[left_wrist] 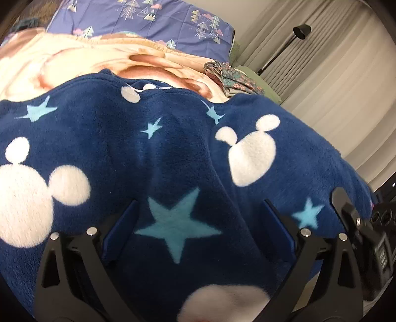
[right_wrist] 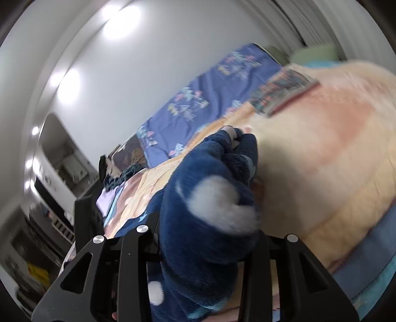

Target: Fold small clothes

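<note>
**A:** You've got the navy blue fleece garment with white mouse-head shapes and pale blue stars [left_wrist: 173, 148] in both tools. Your left gripper [left_wrist: 198, 230] has its blue pads either side of a thick fold, pinched on the cloth; your right gripper [right_wrist: 205, 247] is clamped on a bunched wad of the same fleece. That view is blurred, so I can't say how deep the bite goes.

**B:** And where does the garment sit?

**A:** It is lifted over the peach plush blanket with the brown print [left_wrist: 74, 62], draped forward from your left tool towards the purple pillowcase with the tree pattern [left_wrist: 153, 19]. A folded floral cloth [left_wrist: 232, 79] lies beyond it, near the edge of the bed.

**B:** How will it handle?

**A:** Judging by the pile, it's soft, thick and light, with no stiffness, so it will sag wherever you don't hold it. It shouldn't slip in the pads, and it likely clings to the plush blanket. You'd do best to hold at a hem or seam, one layer deep, not a wad; bunched grips make crooked folds.
</note>
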### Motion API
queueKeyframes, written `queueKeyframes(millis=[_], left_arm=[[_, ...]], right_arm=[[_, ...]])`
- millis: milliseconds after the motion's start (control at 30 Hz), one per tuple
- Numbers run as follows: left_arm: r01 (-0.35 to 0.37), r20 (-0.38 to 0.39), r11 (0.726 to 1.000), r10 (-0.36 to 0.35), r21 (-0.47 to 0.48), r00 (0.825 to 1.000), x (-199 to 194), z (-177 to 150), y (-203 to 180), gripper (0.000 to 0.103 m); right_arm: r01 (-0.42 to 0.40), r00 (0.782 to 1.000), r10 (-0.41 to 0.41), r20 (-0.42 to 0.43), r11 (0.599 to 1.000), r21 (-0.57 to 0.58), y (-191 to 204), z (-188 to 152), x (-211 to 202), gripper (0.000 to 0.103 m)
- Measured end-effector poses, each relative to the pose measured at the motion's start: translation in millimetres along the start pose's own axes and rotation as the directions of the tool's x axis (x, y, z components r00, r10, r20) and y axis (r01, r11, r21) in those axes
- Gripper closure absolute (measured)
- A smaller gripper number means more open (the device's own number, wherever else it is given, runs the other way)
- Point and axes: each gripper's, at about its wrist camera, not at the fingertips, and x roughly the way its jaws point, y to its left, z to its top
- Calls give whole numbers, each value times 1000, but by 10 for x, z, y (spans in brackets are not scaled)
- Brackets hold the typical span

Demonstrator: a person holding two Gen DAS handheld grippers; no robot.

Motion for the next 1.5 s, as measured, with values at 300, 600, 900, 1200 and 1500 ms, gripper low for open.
queueKeyframes(millis=[300,600,900,1200,1500], left_arm=[[266,9,953,-267,-148,964,-408,565,-3,5],[-2,-267,994,31,107,963,41,1037,-807,5],[-259,-294,928,335,268,895,406,1132,-797,38],[-173,-250,974,206,148,946,112,1317,-855,73],[-107,-214,991,123,85,969,-445,1471,-773,73]], right_arm=[[-57,998,51,-31,968,-246,380,-76,94,69],[-75,996,47,-77,903,-424,684,-259,197,69],[-95,994,59,-93,890,-447,669,-280,146,72],[-186,982,166,-87,920,-344,641,-106,-71,76],[-301,954,283,-104,906,-298,906,74,-123,79]])
